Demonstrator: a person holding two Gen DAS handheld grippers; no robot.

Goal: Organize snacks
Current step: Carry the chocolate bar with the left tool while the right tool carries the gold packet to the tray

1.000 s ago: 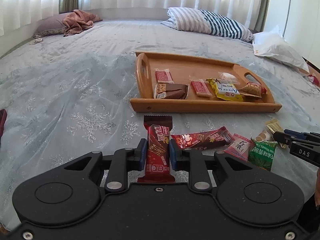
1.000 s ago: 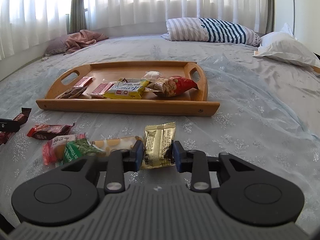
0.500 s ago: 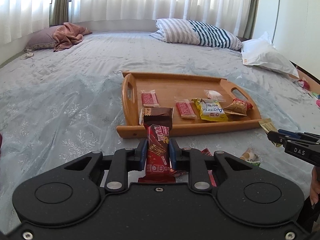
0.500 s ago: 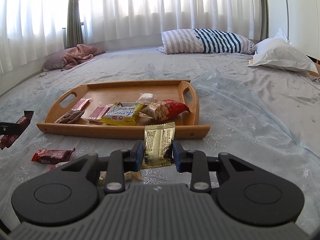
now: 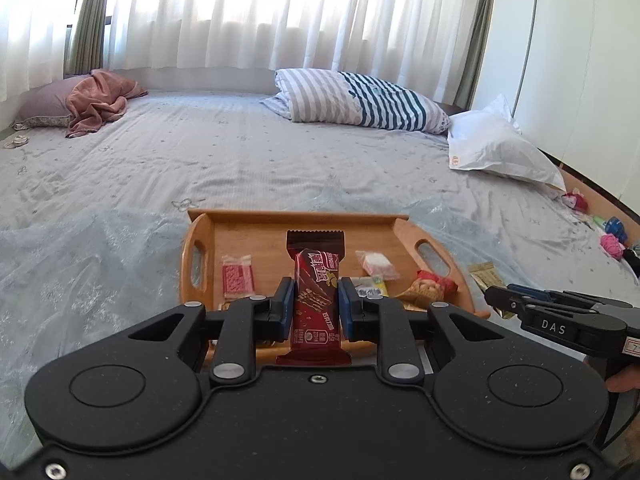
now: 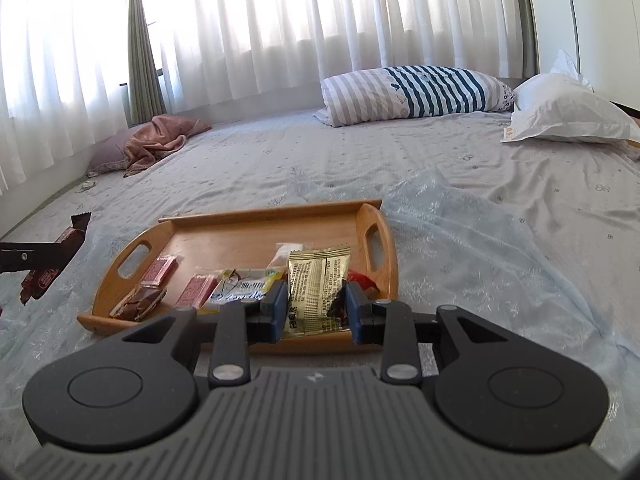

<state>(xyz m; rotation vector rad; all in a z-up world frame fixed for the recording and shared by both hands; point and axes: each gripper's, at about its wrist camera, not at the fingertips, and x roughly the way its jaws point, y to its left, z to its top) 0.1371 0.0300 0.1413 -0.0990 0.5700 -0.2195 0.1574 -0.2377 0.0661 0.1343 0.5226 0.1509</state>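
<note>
My left gripper (image 5: 314, 300) is shut on a red snack bar (image 5: 315, 296), held upright in the air in front of the wooden tray (image 5: 256, 240). My right gripper (image 6: 316, 304) is shut on a gold snack packet (image 6: 316, 288), also lifted above the tray's (image 6: 248, 236) near right part. In the left wrist view the right gripper (image 5: 494, 296) shows at the right with the gold packet (image 5: 486, 276) in it. The tray holds several snacks: pink wafers (image 5: 238, 278), a white candy (image 5: 376, 262), a yellow packet (image 6: 244, 288), a brown bar (image 6: 140, 302).
The tray lies on a bed with a pale blue snowflake sheet (image 6: 500, 264). A striped pillow (image 5: 360, 100), a white pillow (image 5: 496, 148) and a pink cloth on a purple pillow (image 5: 96, 104) lie at the far side. Small toys (image 5: 612, 240) sit at the right edge.
Both grippers have risen and moved forward to the tray with their snacks held. The loose snacks on the sheet have dropped out of view below.
</note>
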